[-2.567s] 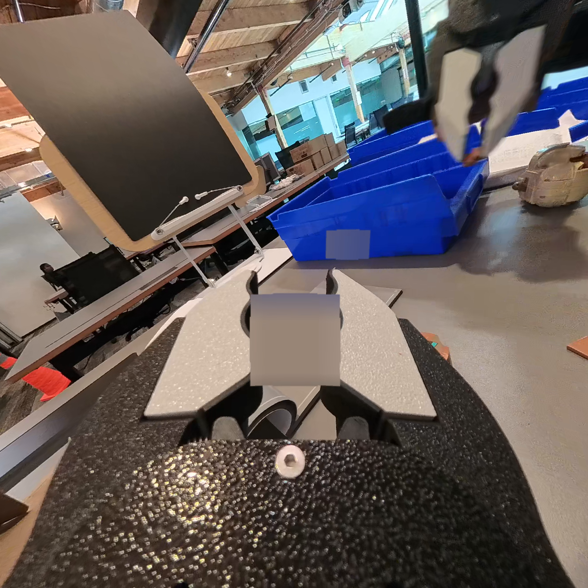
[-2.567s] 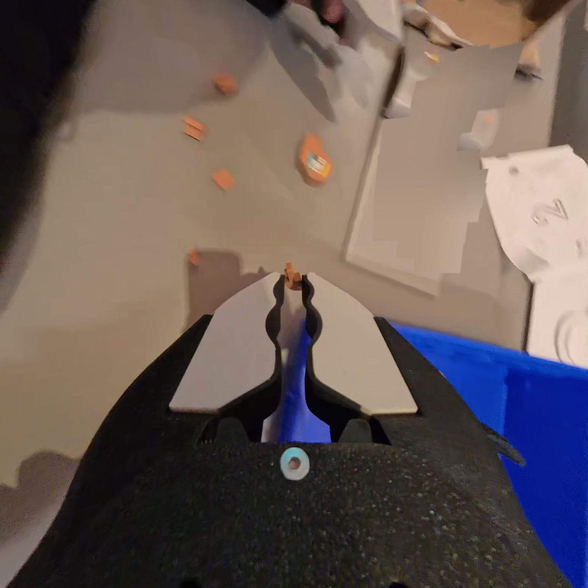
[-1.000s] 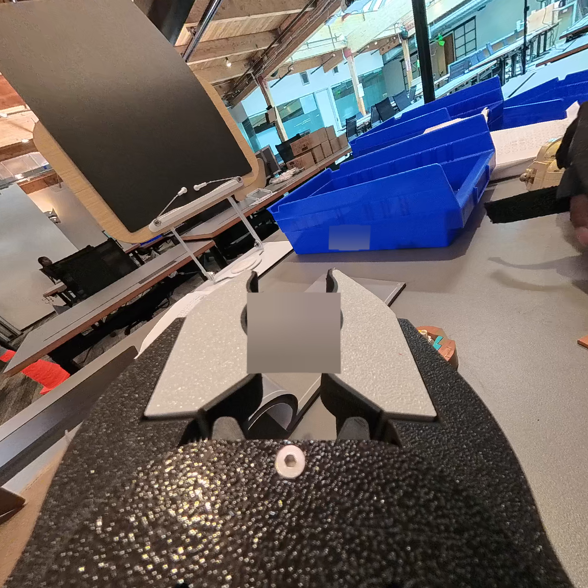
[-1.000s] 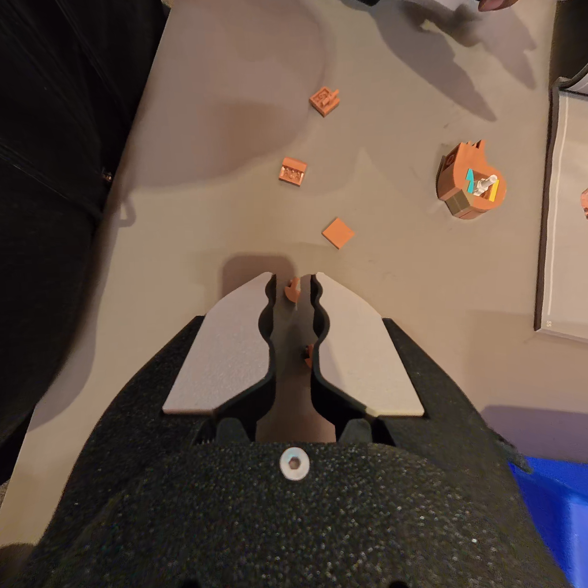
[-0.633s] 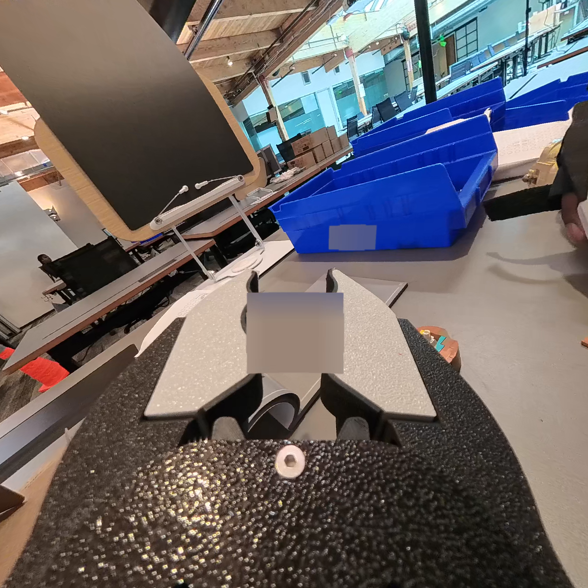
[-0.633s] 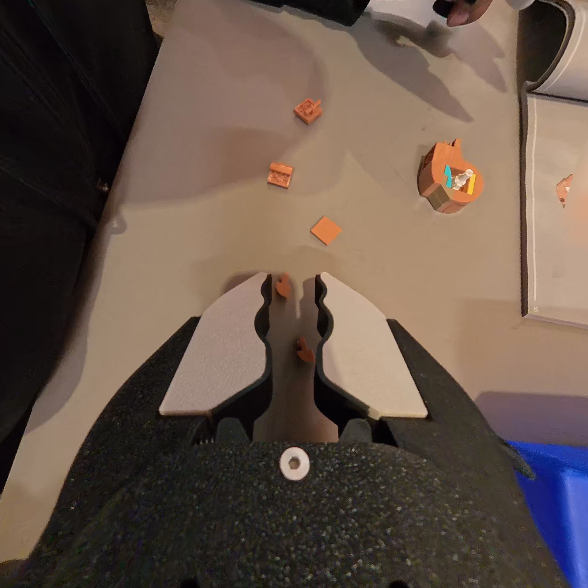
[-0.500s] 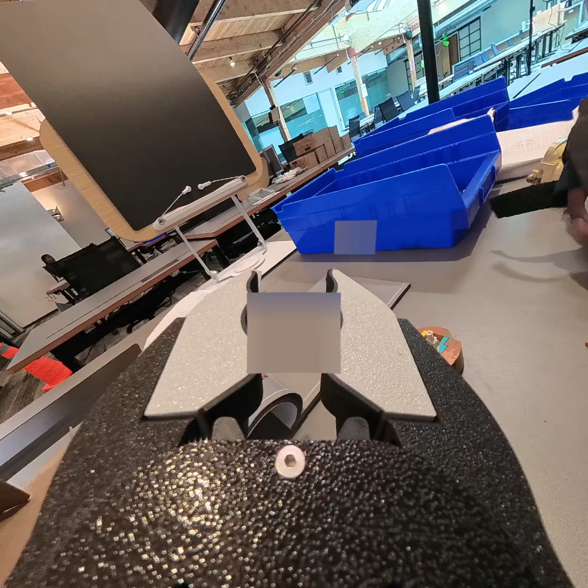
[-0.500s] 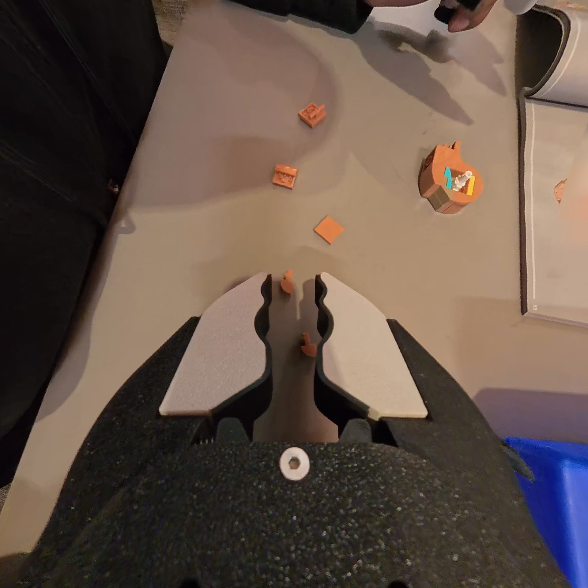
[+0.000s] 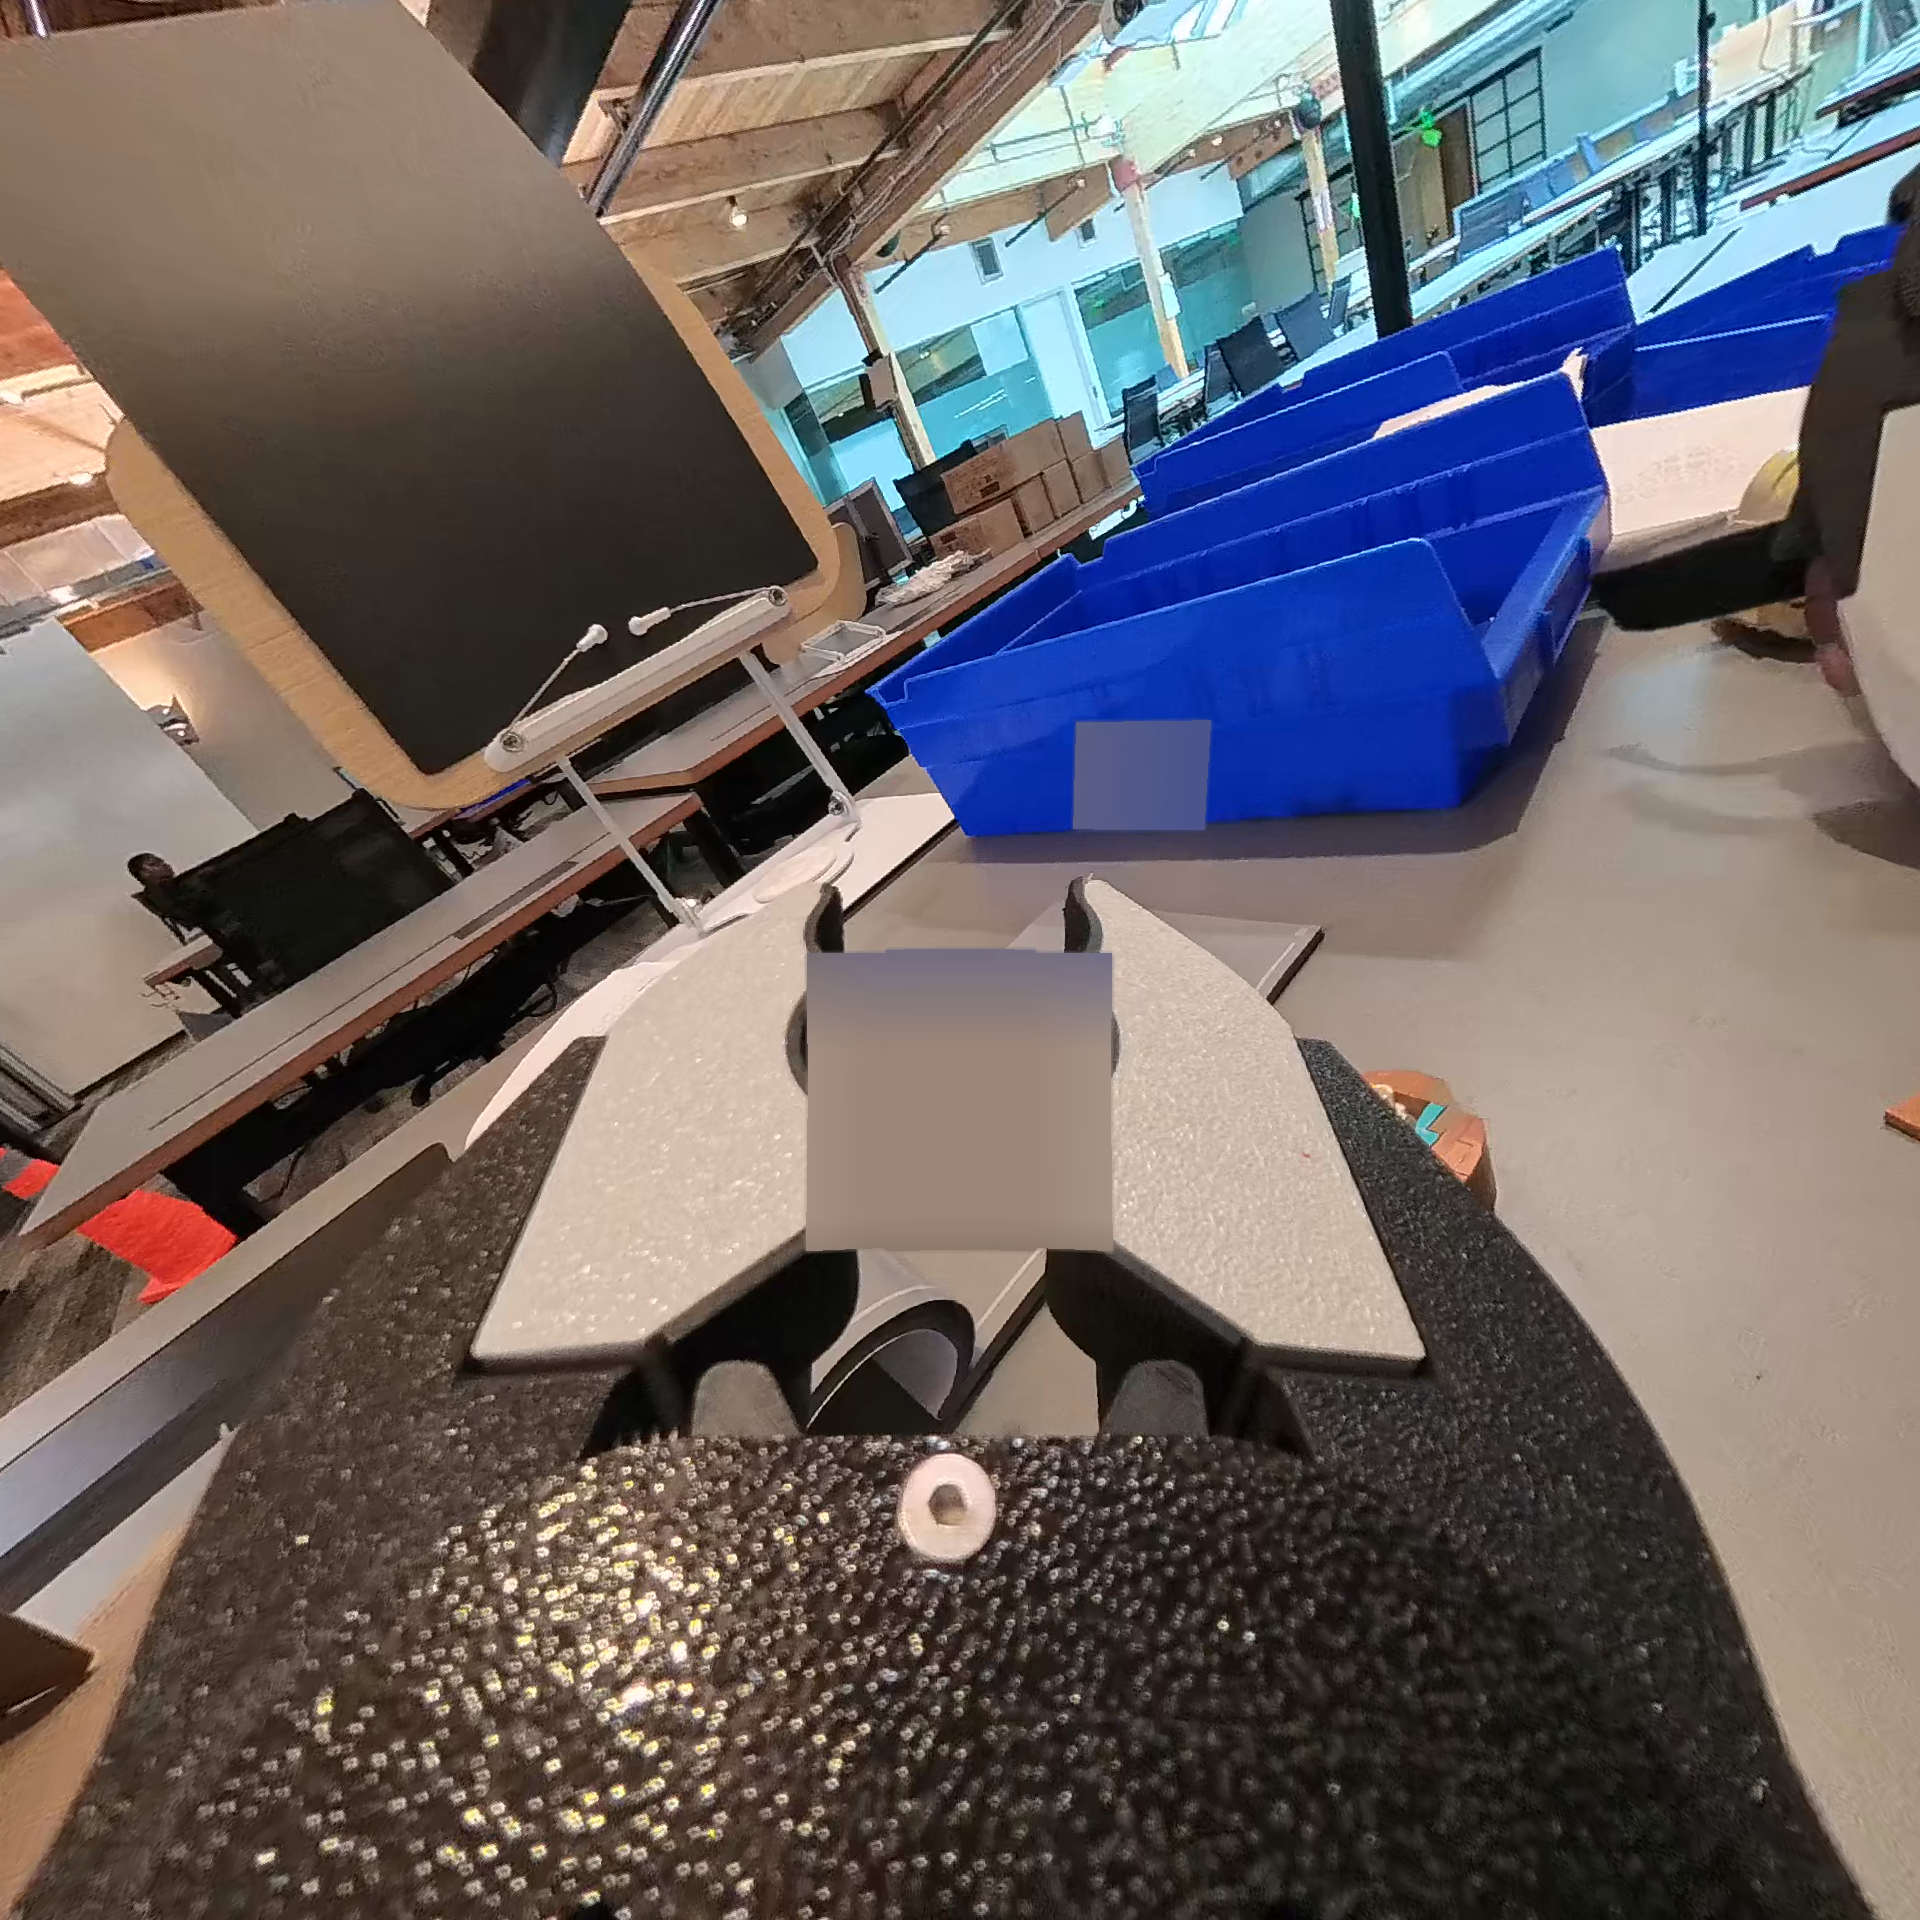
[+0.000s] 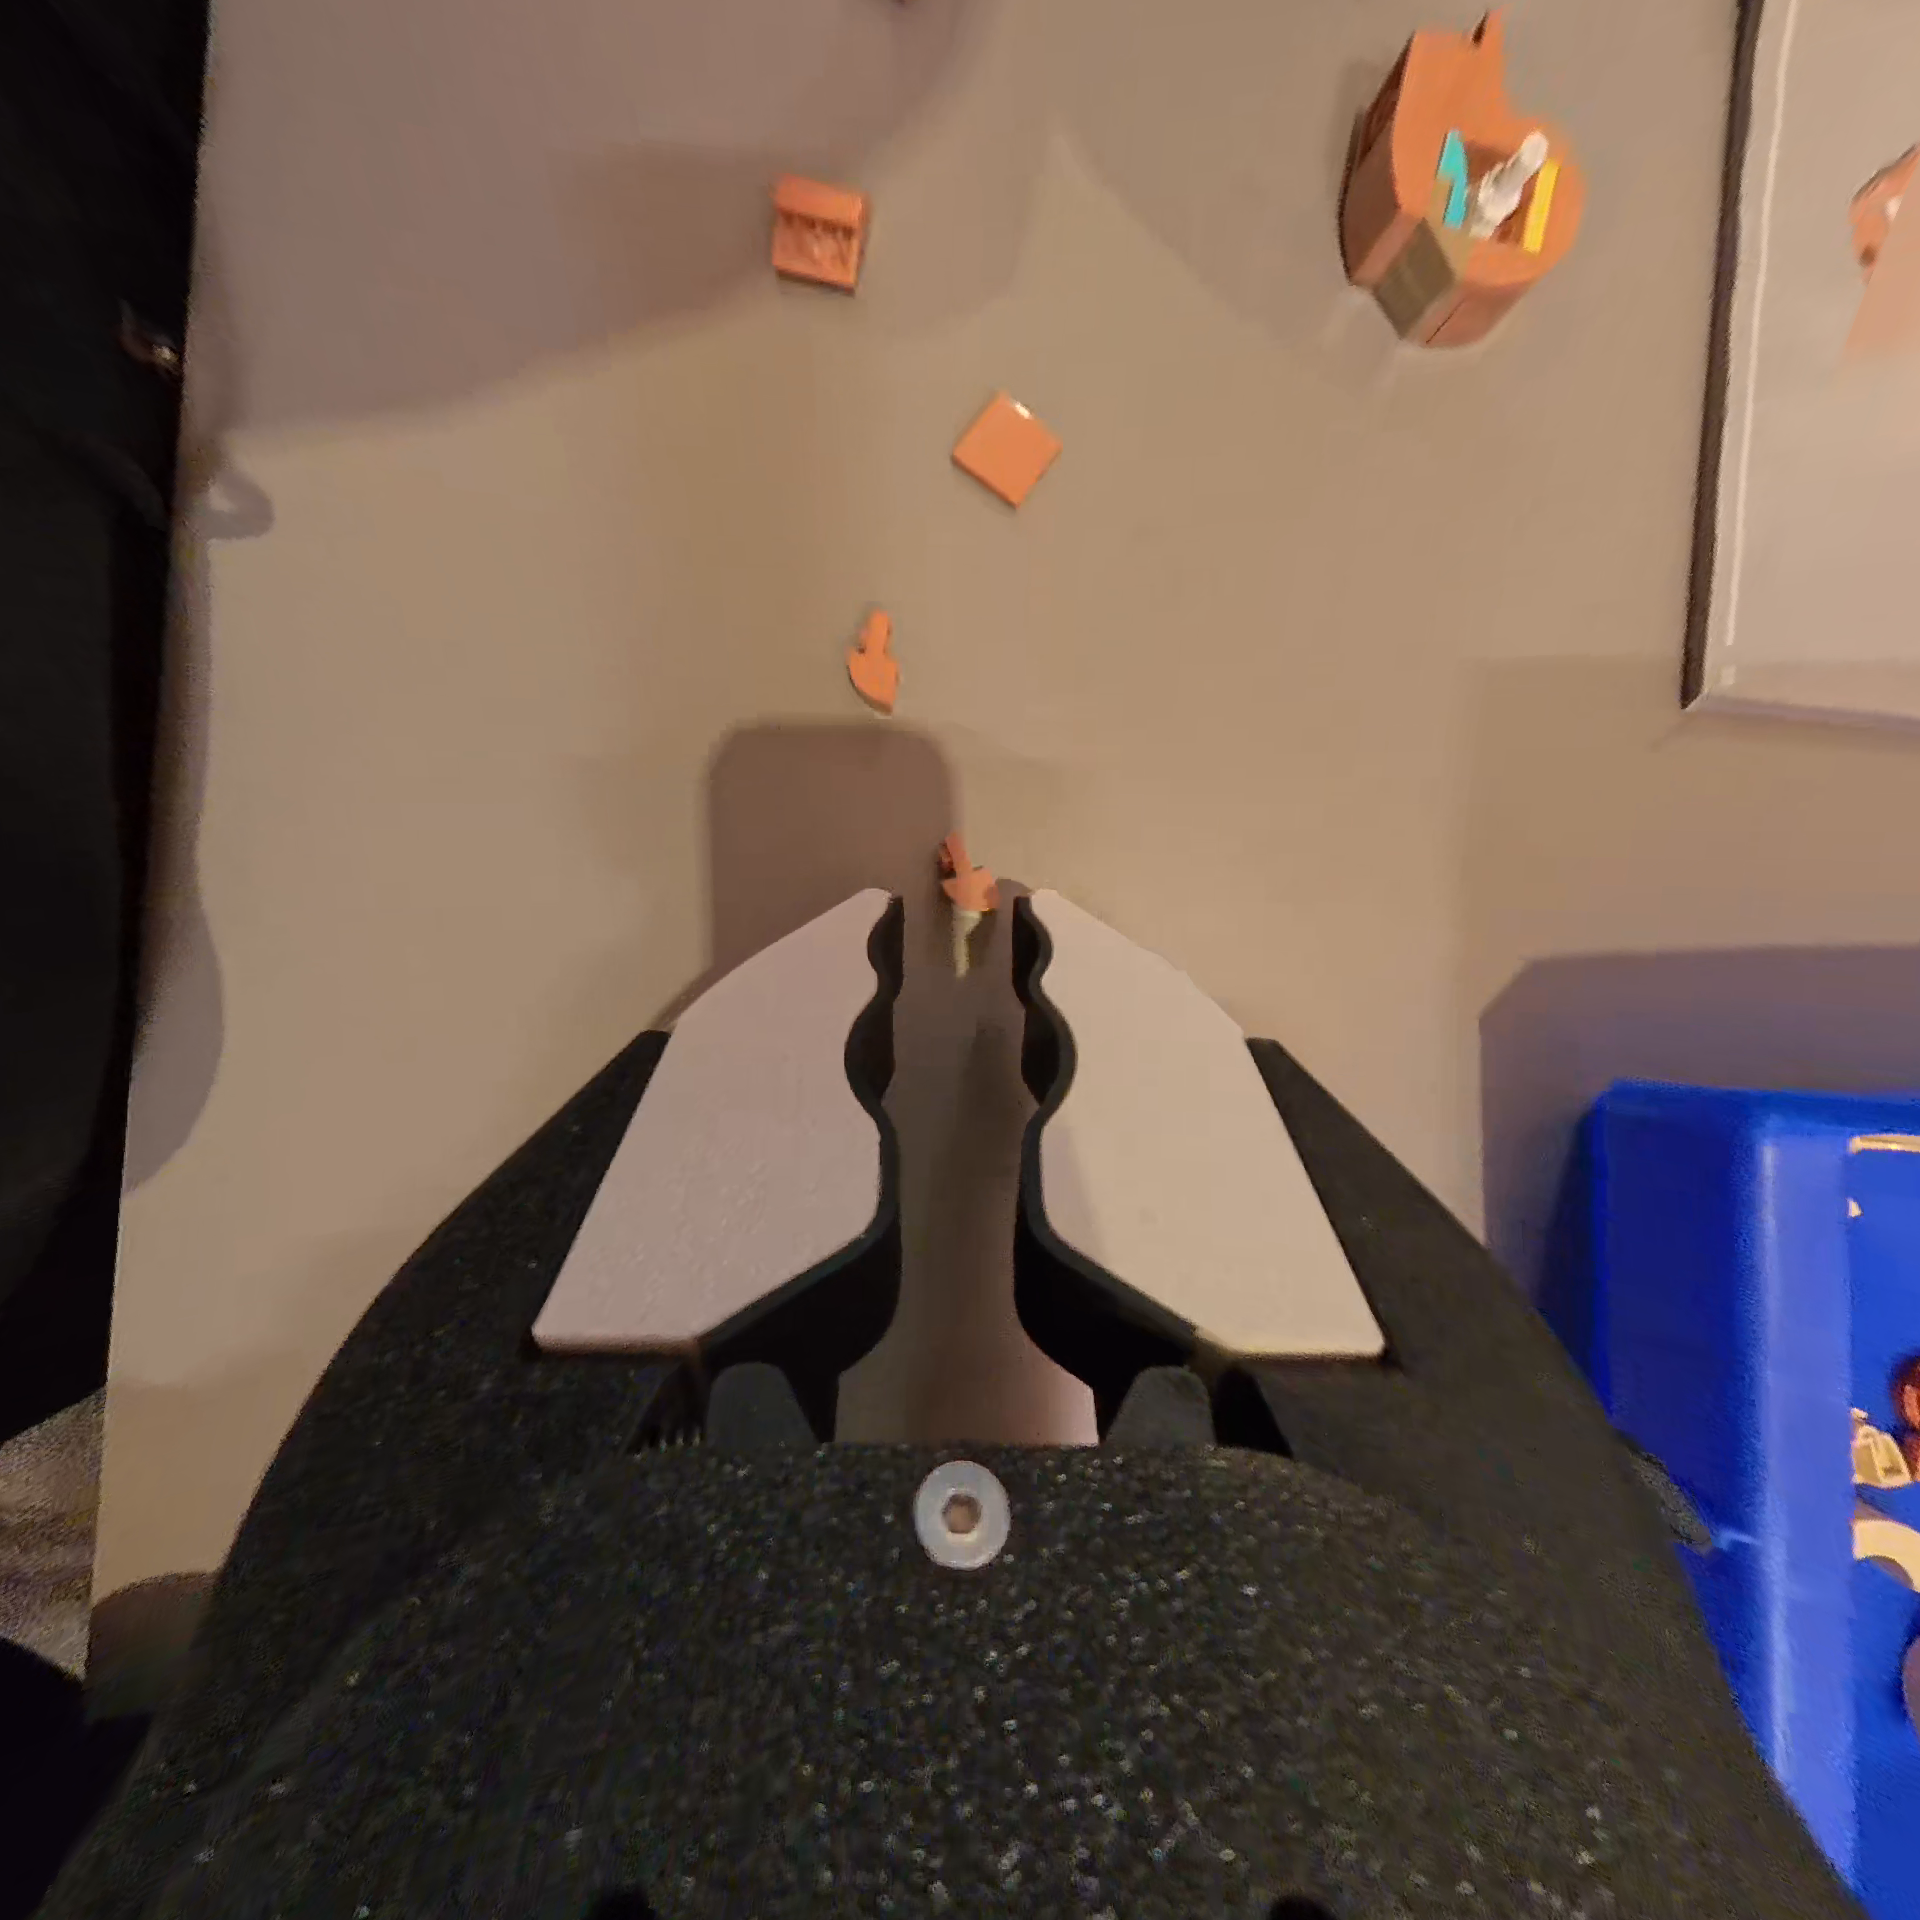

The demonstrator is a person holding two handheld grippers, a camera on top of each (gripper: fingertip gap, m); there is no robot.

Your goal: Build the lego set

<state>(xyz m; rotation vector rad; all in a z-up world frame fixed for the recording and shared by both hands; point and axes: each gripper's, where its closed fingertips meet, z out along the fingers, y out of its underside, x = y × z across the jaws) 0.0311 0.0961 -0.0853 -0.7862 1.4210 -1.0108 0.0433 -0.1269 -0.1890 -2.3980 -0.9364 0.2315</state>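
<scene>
- In the left wrist view, the left hand-held gripper [image 9: 948, 914] hung low over the grey bench [image 9: 1558, 1039], its two fingers standing well apart. A blurred patch covered the space between them, so I could not tell whether anything was gripped there.
- Under its fingers lay an open booklet [image 9: 1226, 951] with a curled page. A blue bin [image 9: 1299, 675] stood farther off on the bench, with more blue bins behind it.
- A tilted dark board on a white stand [image 9: 416, 364] rose at the left. A small orange brick model [image 9: 1439, 1127] sat just beside the gripper's right flank.
- At the far right edge a dark sleeve and part of a hand [image 9: 1834, 623] showed, blurred.
- In the right wrist view, the right hand-held gripper [image 10: 956, 904] pointed down at the bench [image 10: 520, 727], its fingers a little apart.
- A tiny orange piece [image 10: 964, 883] sat at the fingertips, nearer the right finger [image 10: 1049, 914], with clear space between it and the left one; I could not tell whether the right pad touched it.
- Another small orange piece [image 10: 875, 665] lay just ahead, then a flat orange tile [image 10: 1006, 447] and an orange studded plate [image 10: 819, 241] farther on.
- The brick model [image 10: 1455, 187] stood at the upper right, beside the booklet's edge [image 10: 1766, 416]. A blue bin [image 10: 1714, 1351] showed at the lower right.
</scene>
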